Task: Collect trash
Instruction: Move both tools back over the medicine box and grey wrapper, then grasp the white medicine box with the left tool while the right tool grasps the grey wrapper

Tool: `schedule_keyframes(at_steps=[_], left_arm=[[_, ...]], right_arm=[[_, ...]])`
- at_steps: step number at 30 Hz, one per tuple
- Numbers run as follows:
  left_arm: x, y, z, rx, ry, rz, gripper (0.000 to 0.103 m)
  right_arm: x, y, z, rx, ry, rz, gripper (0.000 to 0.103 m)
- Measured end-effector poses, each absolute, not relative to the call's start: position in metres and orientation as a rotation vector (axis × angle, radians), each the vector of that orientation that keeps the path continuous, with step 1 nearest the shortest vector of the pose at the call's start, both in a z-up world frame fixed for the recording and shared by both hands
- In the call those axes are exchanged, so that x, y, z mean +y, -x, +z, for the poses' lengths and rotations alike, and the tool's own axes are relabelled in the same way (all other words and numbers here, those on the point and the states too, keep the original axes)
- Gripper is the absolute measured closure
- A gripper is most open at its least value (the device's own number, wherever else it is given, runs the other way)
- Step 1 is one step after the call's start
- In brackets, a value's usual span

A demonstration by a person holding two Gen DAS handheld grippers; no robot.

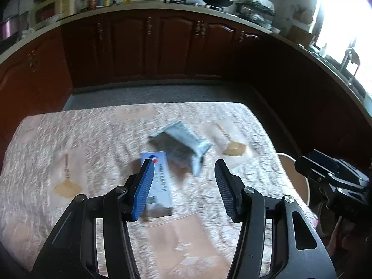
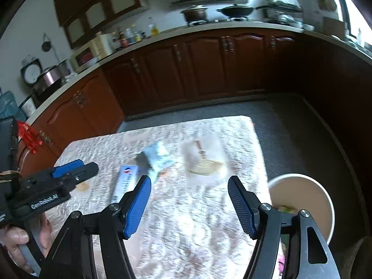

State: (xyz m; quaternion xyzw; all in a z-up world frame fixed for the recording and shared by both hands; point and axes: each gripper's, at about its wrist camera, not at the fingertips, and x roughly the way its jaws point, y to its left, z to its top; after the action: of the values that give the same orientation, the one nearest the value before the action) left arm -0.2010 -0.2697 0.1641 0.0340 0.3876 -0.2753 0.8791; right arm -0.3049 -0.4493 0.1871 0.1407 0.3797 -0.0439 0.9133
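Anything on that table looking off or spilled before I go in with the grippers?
Nothing spilled that I can see. Two pieces of trash lie loose on the pale patterned tablecloth: a crumpled grey-blue plastic wrapper, and a flat white-and-blue carton beside it. Both frames are motion-blurred, so fine detail is unclear.

I'm holding my left gripper (image 1: 183, 162) spread wide over the blue-white box (image 1: 160, 186) and the crumpled wrapper (image 1: 186, 141).
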Motion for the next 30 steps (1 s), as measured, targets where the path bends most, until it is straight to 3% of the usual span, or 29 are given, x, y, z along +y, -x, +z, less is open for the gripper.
schedule_keyframes(at_steps=[15, 30], left_arm=[[-0.209, 0.163, 0.126, 0.96, 0.05, -0.555, 0.05], [-0.282, 0.119, 0.049, 1.15, -0.05, -0.505, 0.048]], right_arm=[[-0.401, 0.254, 0.16, 0.872, -0.235, 0.018, 0.035], [-0.413, 0.175, 0.115, 0.995, -0.18, 0.044, 0.035]])
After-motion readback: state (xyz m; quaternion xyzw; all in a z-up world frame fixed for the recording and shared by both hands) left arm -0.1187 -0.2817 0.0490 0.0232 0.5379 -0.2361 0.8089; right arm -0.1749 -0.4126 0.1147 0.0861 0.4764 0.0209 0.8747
